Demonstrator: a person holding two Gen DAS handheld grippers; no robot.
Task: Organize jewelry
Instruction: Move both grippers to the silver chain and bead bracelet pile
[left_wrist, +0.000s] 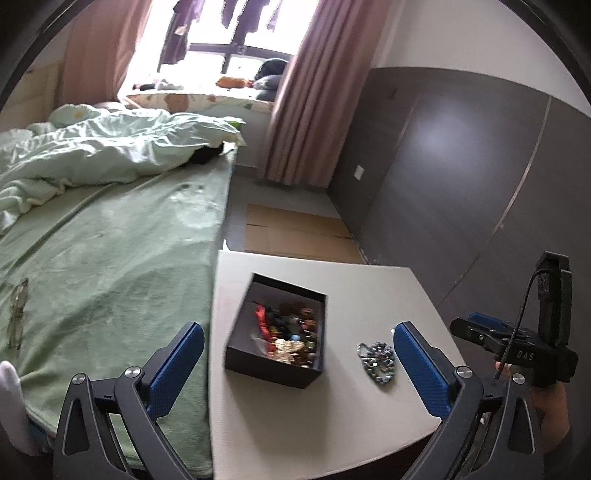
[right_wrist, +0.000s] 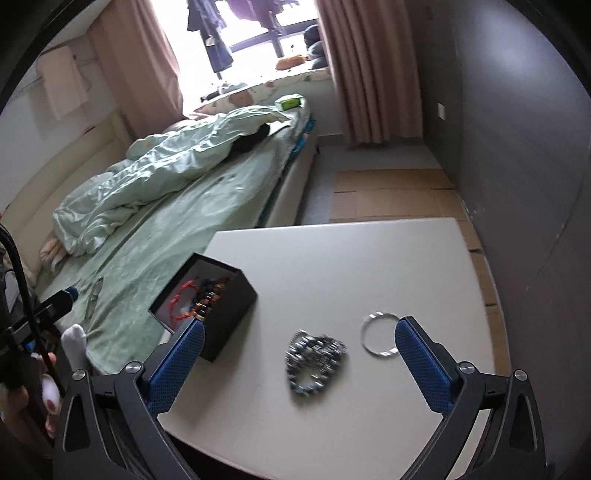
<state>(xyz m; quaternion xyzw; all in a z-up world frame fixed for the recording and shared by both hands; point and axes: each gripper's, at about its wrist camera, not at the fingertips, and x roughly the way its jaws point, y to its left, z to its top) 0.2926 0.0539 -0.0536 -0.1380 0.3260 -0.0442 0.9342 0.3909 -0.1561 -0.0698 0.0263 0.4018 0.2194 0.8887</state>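
A black open box (left_wrist: 277, 343) holding several colourful jewelry pieces sits on a white table (left_wrist: 369, 295); it also shows in the right wrist view (right_wrist: 218, 314). A grey-blue beaded bracelet heap (left_wrist: 378, 362) lies on the table right of the box, and shows in the right wrist view (right_wrist: 314, 363). A thin silver bangle (right_wrist: 380, 334) lies further right. My left gripper (left_wrist: 299, 354) is open, above the box. My right gripper (right_wrist: 299, 354) is open and empty, above the bead heap, and appears at the left wrist view's right edge (left_wrist: 517, 347).
A bed with a green sheet (left_wrist: 110, 258) and a rumpled duvet (left_wrist: 110, 155) adjoins the table's left side. Glasses (left_wrist: 16, 314) lie on the sheet. Flattened cardboard (right_wrist: 391, 192) covers the floor beyond the table. A dark wardrobe wall (left_wrist: 461, 166) stands at right.
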